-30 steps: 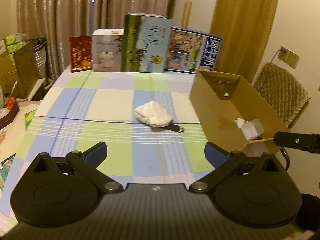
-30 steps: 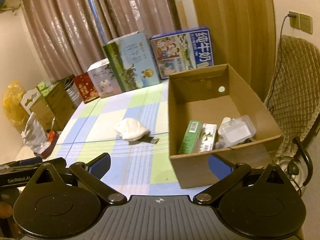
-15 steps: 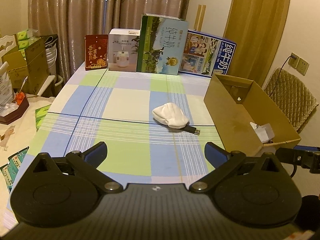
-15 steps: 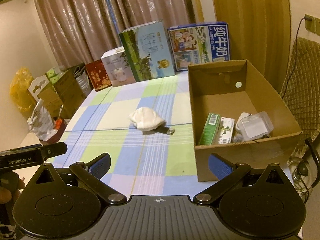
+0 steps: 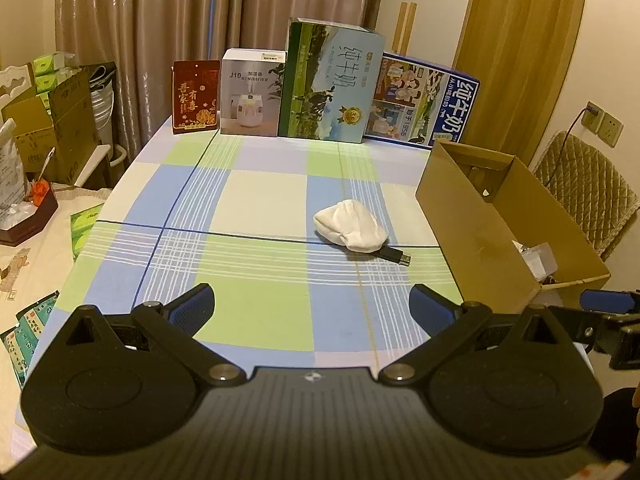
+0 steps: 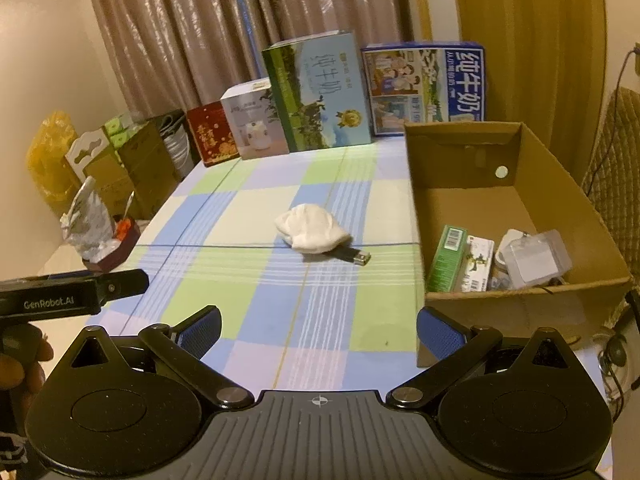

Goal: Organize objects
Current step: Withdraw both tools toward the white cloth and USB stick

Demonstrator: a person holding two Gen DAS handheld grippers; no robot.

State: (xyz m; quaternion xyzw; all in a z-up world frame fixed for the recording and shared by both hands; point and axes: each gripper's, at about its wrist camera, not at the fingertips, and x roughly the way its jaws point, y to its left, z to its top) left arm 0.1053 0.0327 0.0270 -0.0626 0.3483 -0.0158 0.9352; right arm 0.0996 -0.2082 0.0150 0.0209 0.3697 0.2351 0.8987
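Note:
A white cloth bundle lies mid-table on the checked tablecloth, with a black USB stick poking out from under its right side. An open cardboard box stands at the table's right edge; it holds a green carton, a white carton and a clear plastic case. My left gripper is open and empty, well short of the cloth. My right gripper is also open and empty, near the box's front left corner.
Four boxes stand in a row at the table's far edge: red, white humidifier, green milk, blue milk. Cartons and clutter sit left of the table. A quilted chair is right of the box.
Both grippers have pulled back and risen from the table, so the cloth and the box look farther away. Nothing on the table moved.

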